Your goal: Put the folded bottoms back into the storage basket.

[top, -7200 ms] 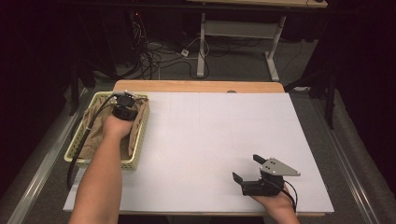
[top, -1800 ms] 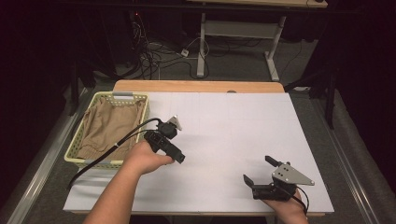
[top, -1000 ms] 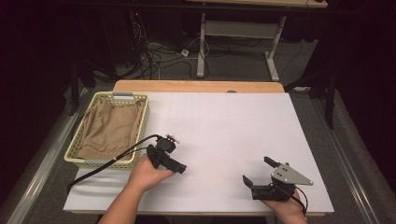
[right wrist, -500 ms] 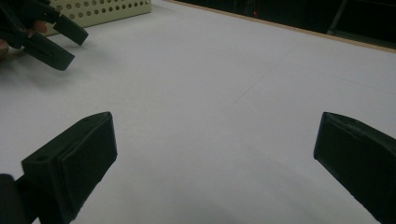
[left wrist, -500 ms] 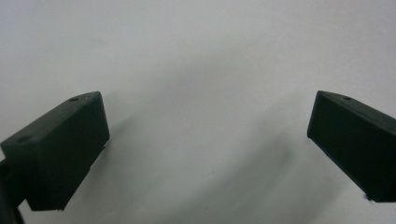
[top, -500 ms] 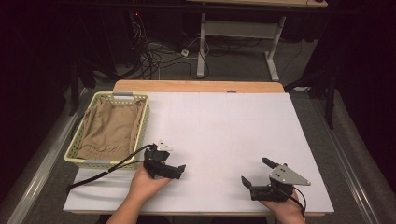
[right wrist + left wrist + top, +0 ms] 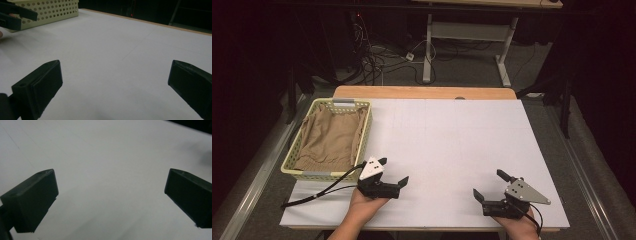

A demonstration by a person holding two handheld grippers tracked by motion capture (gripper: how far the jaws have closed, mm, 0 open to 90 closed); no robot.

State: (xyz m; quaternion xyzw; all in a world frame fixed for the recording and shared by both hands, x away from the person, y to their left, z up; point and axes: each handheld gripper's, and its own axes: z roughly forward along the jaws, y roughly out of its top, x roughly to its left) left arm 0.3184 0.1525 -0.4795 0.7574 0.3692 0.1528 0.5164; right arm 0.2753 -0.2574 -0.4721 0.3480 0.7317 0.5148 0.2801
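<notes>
While jaws gape, basket (image 7: 331,140) just beside left gripper (image 7: 393,172), cloth (image 7: 332,142) inside.

Room was dim, walls lost in black. White table (image 7: 452,140) lit from above, with a strip of bare wood (image 7: 424,92) along its far edge. Grey floor (image 7: 462,70) beyond, carrying a tangle of cables (image 7: 377,52) and a white plug block (image 7: 410,56). A second desk with a pale metal frame (image 7: 467,32) stood behind. A light rail (image 7: 254,185) ran alongside the left.
</notes>
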